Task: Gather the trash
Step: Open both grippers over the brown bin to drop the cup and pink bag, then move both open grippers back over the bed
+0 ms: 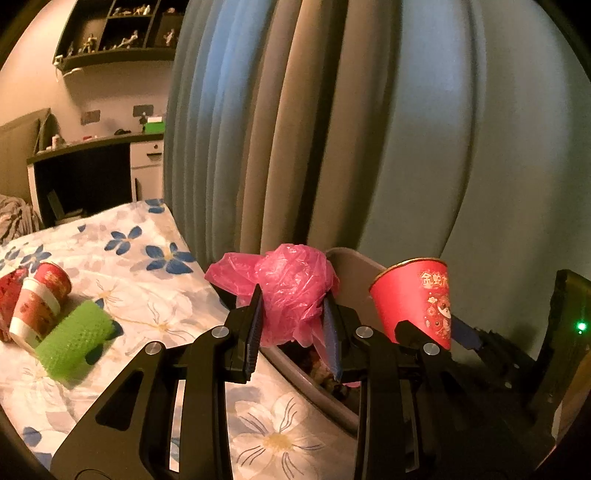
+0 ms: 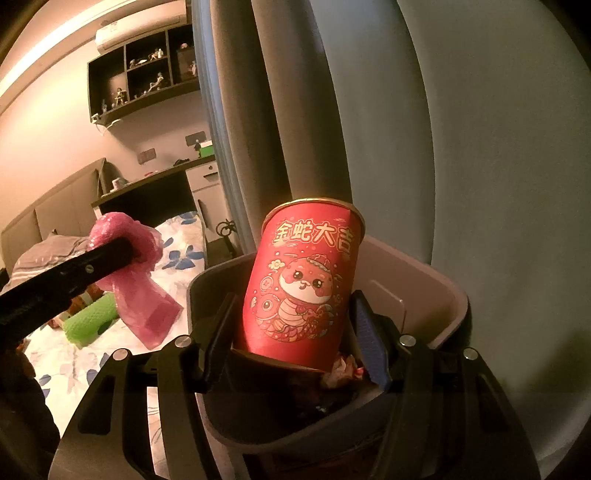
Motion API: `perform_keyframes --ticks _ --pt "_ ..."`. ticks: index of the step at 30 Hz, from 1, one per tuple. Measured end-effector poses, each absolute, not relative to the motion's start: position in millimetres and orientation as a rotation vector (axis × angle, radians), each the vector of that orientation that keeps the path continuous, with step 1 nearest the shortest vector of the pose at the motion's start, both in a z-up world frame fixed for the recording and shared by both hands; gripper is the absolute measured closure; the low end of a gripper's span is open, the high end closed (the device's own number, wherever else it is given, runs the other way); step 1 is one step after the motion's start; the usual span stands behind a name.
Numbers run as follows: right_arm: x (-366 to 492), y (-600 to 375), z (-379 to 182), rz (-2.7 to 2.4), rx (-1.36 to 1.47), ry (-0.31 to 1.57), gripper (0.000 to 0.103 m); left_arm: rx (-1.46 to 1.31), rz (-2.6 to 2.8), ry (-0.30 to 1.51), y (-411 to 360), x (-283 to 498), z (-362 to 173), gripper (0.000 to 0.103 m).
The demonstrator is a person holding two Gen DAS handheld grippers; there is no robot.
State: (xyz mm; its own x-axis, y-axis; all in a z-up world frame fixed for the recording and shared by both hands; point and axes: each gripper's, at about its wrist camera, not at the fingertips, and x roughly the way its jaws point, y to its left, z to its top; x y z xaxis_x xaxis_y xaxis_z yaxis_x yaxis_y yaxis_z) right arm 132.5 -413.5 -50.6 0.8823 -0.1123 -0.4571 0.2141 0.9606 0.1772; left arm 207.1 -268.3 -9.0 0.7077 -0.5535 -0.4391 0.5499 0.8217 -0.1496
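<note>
Pink crumpled plastic bag point(image 1: 291, 291) sits between the jaws of the left gripper point(image 1: 293, 325), both blue-padded fingers point(image 1: 255, 328) pressed into it; jaws clenched on the bag, loose film spilling above and below the pads. Bag is held just over the near rim of the grey trash bin point(image 1: 354, 273), at the bed's edge.

Red paper cup point(image 2: 306, 280) stands upright and slightly tilted between the jaws of the right gripper point(image 2: 295, 332), low end pinched, jaws grasping it above the bin's open mouth point(image 2: 424, 280). Cup bears gold characters "金蛇大吉" over a cartoon snake.

Bin contents: dark, only some crumpled wrappers point(image 2: 343, 369) can be made out; bin's near wall is cut off by the gripper bodies.

On the bed point(image 1: 147, 302), well apart to the left: green dimpled roll point(image 1: 74, 339), lying on its side, touching a stack of toppled red-and-white paper cups point(image 1: 37, 302); their print is too blurred to read. Left edge of that pile is cut off by the lens rim.

Beyond: grey-blue curtain point(image 1: 369, 129), desk point(image 1: 92, 147), wall shelf point(image 1: 122, 33) with small figures, indistinct.
</note>
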Motion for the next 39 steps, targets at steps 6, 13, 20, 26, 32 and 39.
perform_keyframes --ticks 6,13,20,26,32,39 --pt "140.1 -414.2 -51.1 -0.172 0.235 0.466 0.043 -0.013 -0.626 0.505 -275.6 211.8 -13.4 0.074" --pt "144.0 -415.2 -52.3 -0.177 0.239 0.470 0.043 -0.023 -0.640 0.527 -279.8 222.4 -19.1 0.074" --pt "134.6 -423.4 -50.3 -0.219 0.248 0.455 0.038 -0.025 -0.665 0.550 -288.3 226.7 -25.6 0.074" --pt "113.0 -431.4 -42.4 -0.306 0.246 0.401 0.031 -0.024 -0.707 0.573 -302.3 227.0 -34.7 0.074" --pt "107.2 -432.7 -37.2 -0.349 0.237 0.365 0.028 -0.029 -0.744 0.587 -310.8 225.6 -43.6 0.043" --pt "104.0 -433.1 -35.6 -0.350 0.256 0.355 0.028 -0.065 -0.698 0.588 -291.5 223.8 -44.7 0.019"
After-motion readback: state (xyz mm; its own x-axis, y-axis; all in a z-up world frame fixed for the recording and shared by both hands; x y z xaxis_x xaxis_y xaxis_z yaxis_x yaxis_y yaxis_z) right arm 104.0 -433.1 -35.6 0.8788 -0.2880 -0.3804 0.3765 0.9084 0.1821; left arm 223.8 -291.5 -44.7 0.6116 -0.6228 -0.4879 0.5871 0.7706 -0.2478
